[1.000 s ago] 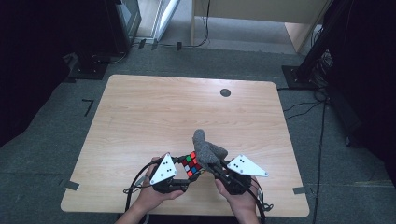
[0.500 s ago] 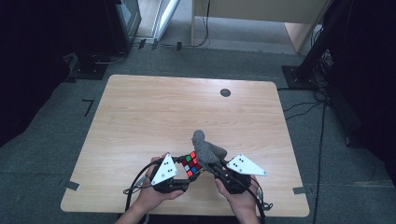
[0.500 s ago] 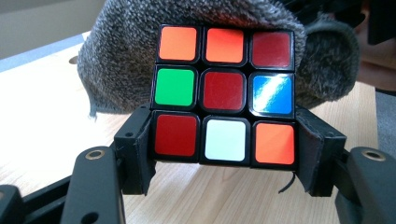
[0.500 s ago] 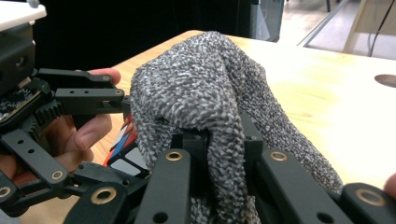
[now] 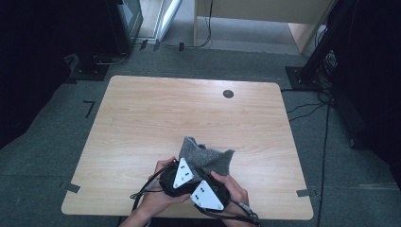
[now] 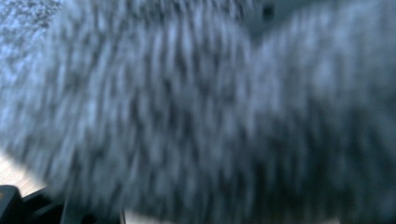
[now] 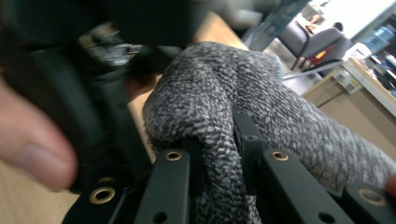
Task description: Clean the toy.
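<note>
My right tongs [image 7: 218, 154] pinch the grey cloth [image 5: 208, 158] tight near the tabletop's [image 5: 142, 118] front edge. My left tongs [image 5: 172, 177]: I cannot tell.

We hold our two grippers close together at the near edge of the wooden table [image 5: 142, 118]. The left gripper [image 5: 176, 177] and the right gripper [image 5: 208, 191] each show a grey three-cornered plate on top. A grey knitted cloth [image 5: 208, 158] rises just beyond them, spread wide. A small dark disc [image 5: 228, 93] lies near the far edge.
</note>
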`<state>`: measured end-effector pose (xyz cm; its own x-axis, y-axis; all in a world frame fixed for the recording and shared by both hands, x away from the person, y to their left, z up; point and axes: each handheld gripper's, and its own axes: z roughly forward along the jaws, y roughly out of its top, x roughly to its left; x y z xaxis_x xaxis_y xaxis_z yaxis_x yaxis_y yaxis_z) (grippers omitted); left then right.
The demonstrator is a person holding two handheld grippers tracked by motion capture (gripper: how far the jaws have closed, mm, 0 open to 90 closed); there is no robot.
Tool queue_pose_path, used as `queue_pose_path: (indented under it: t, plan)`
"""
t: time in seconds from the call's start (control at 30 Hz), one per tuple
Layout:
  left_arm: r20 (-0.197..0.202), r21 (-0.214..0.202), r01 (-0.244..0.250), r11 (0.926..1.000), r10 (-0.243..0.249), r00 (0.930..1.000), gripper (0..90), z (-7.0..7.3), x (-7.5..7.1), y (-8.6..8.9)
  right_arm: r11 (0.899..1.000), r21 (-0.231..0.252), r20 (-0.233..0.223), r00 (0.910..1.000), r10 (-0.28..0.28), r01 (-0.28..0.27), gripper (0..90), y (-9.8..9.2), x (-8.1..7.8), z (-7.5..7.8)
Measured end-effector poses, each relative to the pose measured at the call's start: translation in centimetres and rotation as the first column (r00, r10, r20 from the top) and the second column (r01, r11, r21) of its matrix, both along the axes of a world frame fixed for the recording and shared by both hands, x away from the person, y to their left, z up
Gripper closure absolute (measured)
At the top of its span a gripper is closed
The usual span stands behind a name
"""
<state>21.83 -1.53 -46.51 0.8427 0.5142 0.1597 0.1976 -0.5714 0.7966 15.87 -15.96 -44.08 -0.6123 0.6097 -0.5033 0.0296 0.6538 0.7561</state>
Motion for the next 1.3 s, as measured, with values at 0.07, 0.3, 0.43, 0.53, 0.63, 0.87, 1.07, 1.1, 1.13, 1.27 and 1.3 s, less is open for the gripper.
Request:
queue_pose_path:
  t: [0.07, 0.3, 0.43, 0.53, 0.63, 0.87, 1.07, 1.1, 1.13, 1.27, 1.3]
  plan:
    - [-0.003, -0.01, 0.006, 0.9999, -0.006, 1.0, 34.1, 0.1, 0.1, 0.1, 1.0, 0.0, -0.01, 0.9999, 0.011, -0.011, 79.8, -0.1, 0.1, 0.0]
    - [-0.01, -0.031, 0.029, 0.9991, -0.029, 0.9995, 34.2, 0.1, 0.1, 0.3, 0.993, 0.061, -0.013, 0.9945, -0.104, 0.105, 80.1, -2.0, 1.3, 0.7]
    - [-0.017, -0.045, 0.031, 0.9985, -0.032, 0.9994, 34.2, 0.1, 0.1, 0.2, 0.992, 0.076, -0.023, 0.9951, -0.096, 0.098, 79.7, -2.0, 1.0, 0.8]
    - [-0.018, -0.083, 0.031, 0.9961, -0.032, 0.9993, 34.2, 0.5, 0.0, 0.3, 0.998, 0.06, -0.018, 0.9998, 0.002, 0.0, 79.6, -1.0, 0.1, 0.9]
    - [0.002, -0.094, 0.033, 0.995, -0.033, 0.9994, 34.3, 0.7, -0.1, 0.6, 0.999, 0.043, 0.002, 1.0, 0.009, -0.009, 80.1, -0.4, -0.2, 1.1]
    - [-0.002, -0.153, 0.052, 0.9869, -0.053, 0.9986, 34.3, 0.8, 0.0, 1.2, 0.965, 0.231, -0.102, 0.9895, -0.103, 0.124, 80.1, -3.7, 1.5, 2.3]
    - [0.028, -0.334, 0.08, 0.939, -0.075, 0.9968, 34.3, 1.9, 0.0, 2.7, 0.846, 0.513, -0.254, 0.9672, -0.014, 0.147, 80.3, -7.0, 2.7, 2.7]
    - [0.041, -0.362, 0.083, 0.9286, -0.073, 0.9965, 34.3, 2.1, -0.1, 3.1, 0.839, 0.523, -0.258, 0.9661, -0.014, 0.152, 80.3, -7.2, 2.8, 2.6]
    - [0.048, -0.375, 0.084, 0.9233, -0.071, 0.9963, 34.3, 2.2, -0.1, 3.3, 0.83, 0.534, -0.268, 0.9633, -0.013, 0.16, 80.4, -7.4, 2.9, 2.4]
    - [0.046, -0.448, 0.105, 0.8881, -0.094, 0.9945, 34.3, 2.4, 0.0, 4.0, 0.817, 0.545, -0.306, 0.952, -0.013, 0.187, 80.3, -8.0, 3.4, 2.2]
    - [0.044, -0.457, 0.112, 0.8825, -0.103, 0.9937, 34.3, 2.4, 0.1, 4.1, 0.814, 0.549, -0.311, 0.9505, -0.012, 0.19, 80.3, -8.1, 3.5, 2.3]
